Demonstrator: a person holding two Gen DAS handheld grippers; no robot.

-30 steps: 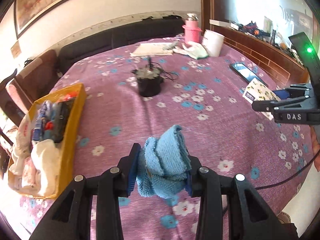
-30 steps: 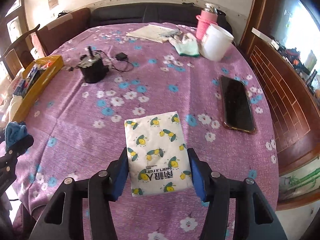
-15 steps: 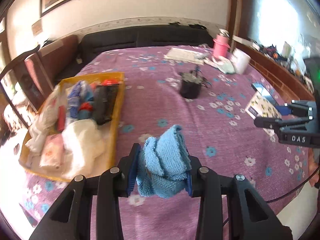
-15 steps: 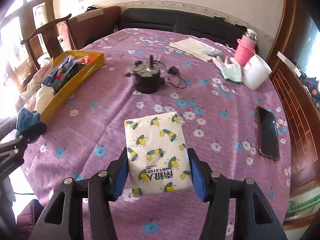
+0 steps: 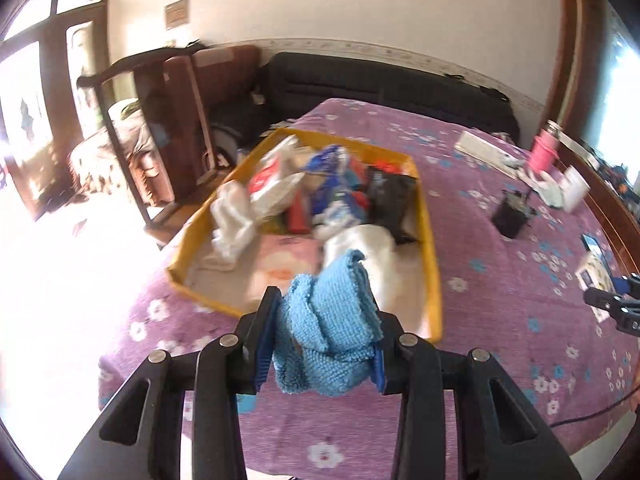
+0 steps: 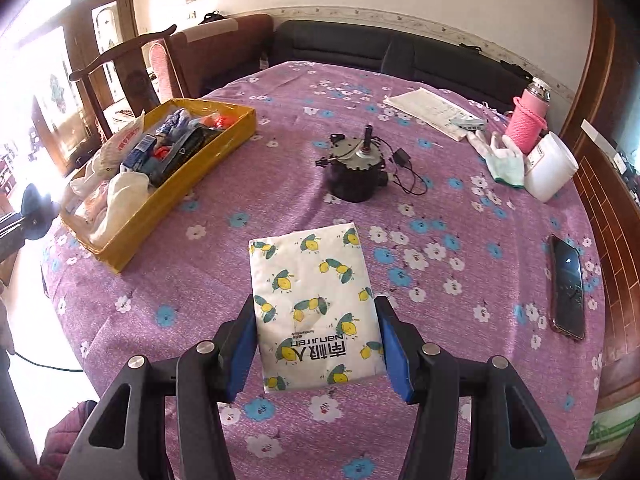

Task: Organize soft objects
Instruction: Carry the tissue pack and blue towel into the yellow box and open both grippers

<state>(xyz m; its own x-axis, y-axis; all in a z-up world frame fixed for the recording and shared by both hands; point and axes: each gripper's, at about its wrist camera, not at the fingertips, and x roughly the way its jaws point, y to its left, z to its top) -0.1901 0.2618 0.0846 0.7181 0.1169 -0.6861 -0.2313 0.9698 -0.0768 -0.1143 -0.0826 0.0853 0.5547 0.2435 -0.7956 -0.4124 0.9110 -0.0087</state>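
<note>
Two hand-held grippers: each is closed on one soft thing above the purple flowered tabletop (image 6: 280,120).
Yellow tray (image 6: 224,144): at the left side of the tabletop, filled with white cloths, plastic bags, blue packets and dark items; in the left wrist view its near rim (image 5: 434,280) lies just beyond the left tool's fingertips.
Left hand-held gripper (image 5: 324,336): narrowed onto a bunched blue towel (image 5: 328,320), both blue pads pressed into the fabric; the towel bulges up between the fingers and hangs a little below them, held off the cloth at the tray's near end, over the white cloth (image 5: 372,248) lying there.
Left tool in the right wrist view: only a dark tip with a dim bundle shows at the far left edge, beside the tray; too shadowed to read.
Right hand-held gripper (image 6: 316,344): clamped on a white tissue pack (image 6: 312,304) printed with lemons, gripped at its near end, the far end sticking out forward above the tabletop, well apart from the tray.
Black motor (image 6: 354,172): stands mid-tabletop beyond the pack, a thin cable trailing to its right.
White gloves (image 6: 502,158): far right, beside a pink bottle (image 6: 526,120) and a white tub (image 6: 550,168).
Phone (image 6: 568,288): flat at the right edge.
</note>
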